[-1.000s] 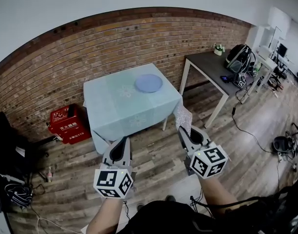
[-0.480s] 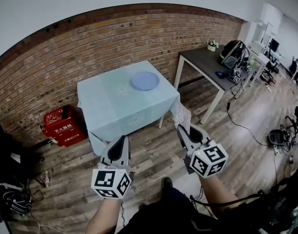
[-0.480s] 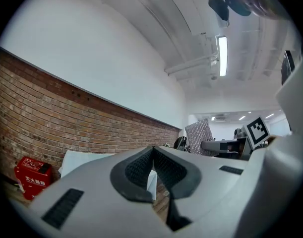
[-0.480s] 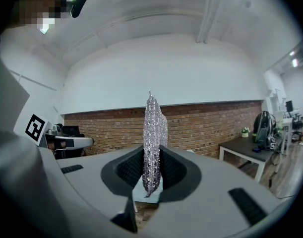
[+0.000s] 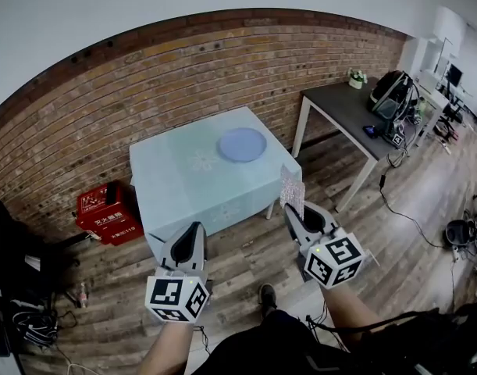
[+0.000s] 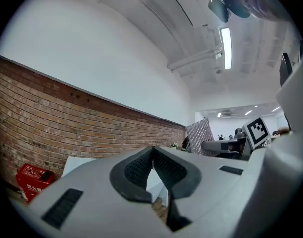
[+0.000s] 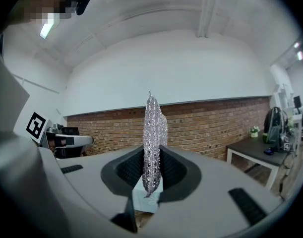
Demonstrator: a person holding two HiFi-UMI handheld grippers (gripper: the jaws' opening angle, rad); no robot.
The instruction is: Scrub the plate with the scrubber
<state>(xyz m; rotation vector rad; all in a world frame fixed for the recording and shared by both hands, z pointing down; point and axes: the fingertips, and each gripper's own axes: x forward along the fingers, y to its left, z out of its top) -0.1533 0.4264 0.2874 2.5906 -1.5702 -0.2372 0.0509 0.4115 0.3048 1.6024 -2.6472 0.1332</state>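
Head view puts the plate (image 5: 242, 144) at the far right of the cloth-covered bench (image 5: 183, 186), well apart from the 2 grippers. The right gripper (image 5: 294, 209) pinches the glittery scrubber (image 5: 291, 187) upright. The left gripper (image 5: 197, 229) has its fingers pressed together, empty. I'd step in squarely, then lay the scrubber's flat face on the plate. Only the right gripper view shows the scrubber edge-on between the fingers (image 7: 127, 169).

Blue plate (image 5: 242, 144) flat on table (image 5: 176, 174), glittery silver scrubber (image 5: 291, 191) upright in right claw (image 5: 295, 212)
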